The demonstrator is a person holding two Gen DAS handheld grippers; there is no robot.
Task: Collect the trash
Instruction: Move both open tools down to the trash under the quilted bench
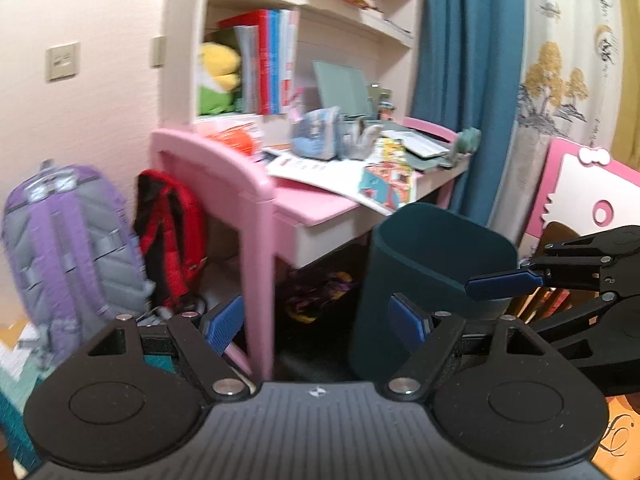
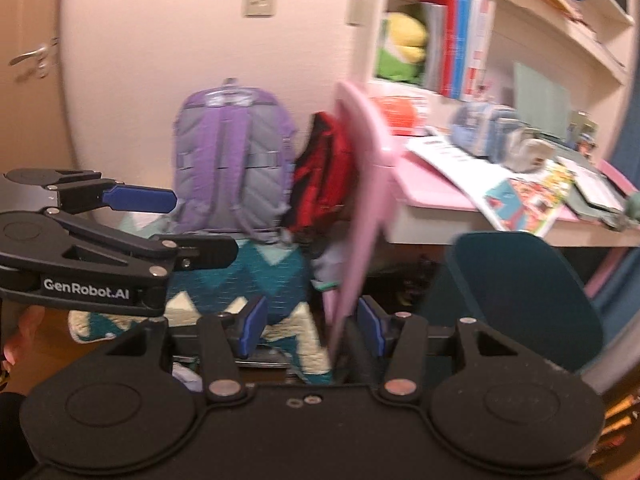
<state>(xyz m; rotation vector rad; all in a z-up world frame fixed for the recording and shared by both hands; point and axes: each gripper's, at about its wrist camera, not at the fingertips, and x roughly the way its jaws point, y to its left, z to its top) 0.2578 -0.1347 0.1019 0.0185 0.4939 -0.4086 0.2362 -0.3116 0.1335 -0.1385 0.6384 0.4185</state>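
Left wrist view: no legible writing. Left gripper (image 1: 316,322) spread wide, nothing between ribbed blue pads. Dark teal bin (image 1: 432,280), smooth, rounded-square mouth, just past right pad, beside pink desk (image 1: 256,196). Right gripper (image 1: 496,282) enters from right edge near bin rim.

Right wrist view: "GenRobot.AI" on left gripper (image 2: 160,216). Right gripper (image 2: 312,326) parted, empty; bin (image 2: 528,296) off right, blurred.

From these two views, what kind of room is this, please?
Probably a child's bedroom or study corner. A pink desk covered with books stands under a bookshelf holding a plush toy, and a purple school backpack leans against the wall.
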